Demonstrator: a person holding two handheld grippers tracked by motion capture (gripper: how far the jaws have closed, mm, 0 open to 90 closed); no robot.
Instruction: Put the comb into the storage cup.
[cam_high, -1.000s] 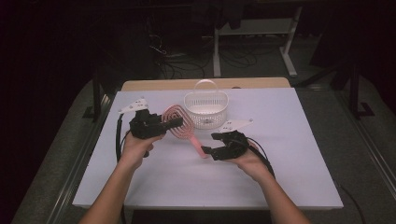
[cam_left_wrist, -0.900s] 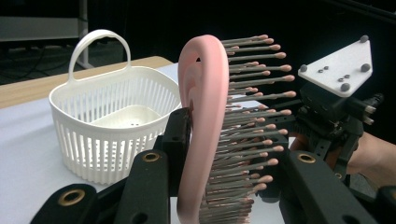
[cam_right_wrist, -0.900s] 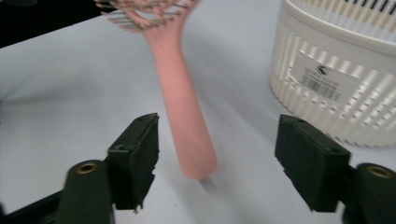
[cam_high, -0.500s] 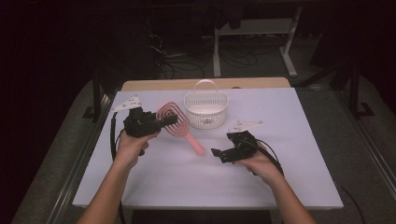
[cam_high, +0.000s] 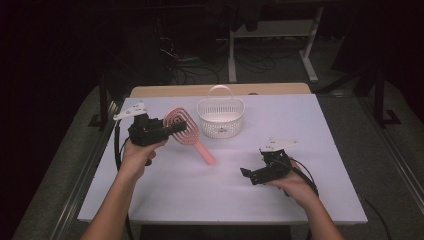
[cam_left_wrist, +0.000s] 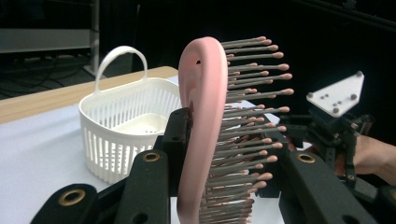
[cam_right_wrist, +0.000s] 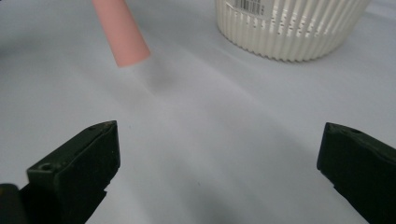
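Two grippers are in your hands. Your left gripper (cam_high: 172, 129) is clamped on the head of the pink hairbrush (cam_high: 186, 131). In the left gripper view the black jaws press that head from both sides, one on its smooth pink back and one on the bristle side, with the brush (cam_left_wrist: 205, 130) standing on edge between them and its grey, pink-tipped bristles pointing toward 3 o'clock. In the high view the brush sits in front of your left hand (cam_high: 136, 156), its looped head at the gripper and its handle slanting down toward 5 o'clock, the handle's tip low over the table (cam_high: 320, 130).

Your right gripper (cam_high: 246, 173) has its jaws wide apart; they have just been opening, and nothing lies between them. In the right gripper view the two black jaws (cam_right_wrist: 219, 163) stand at the lower corners with bare table between them, and the end of the pink handle (cam_right_wrist: 122, 35) shows at 11 o'clock beyond them, apart from both. In the high view your right hand (cam_high: 295, 182) holds that gripper at about 4 o'clock from the brush handle, well apart from it.

At 1 o'clock from the brush head stands the white slotted basket (cam_high: 221, 120), upright, with its handle arched above it. It is just beside the brush head; whether they touch you cannot tell.
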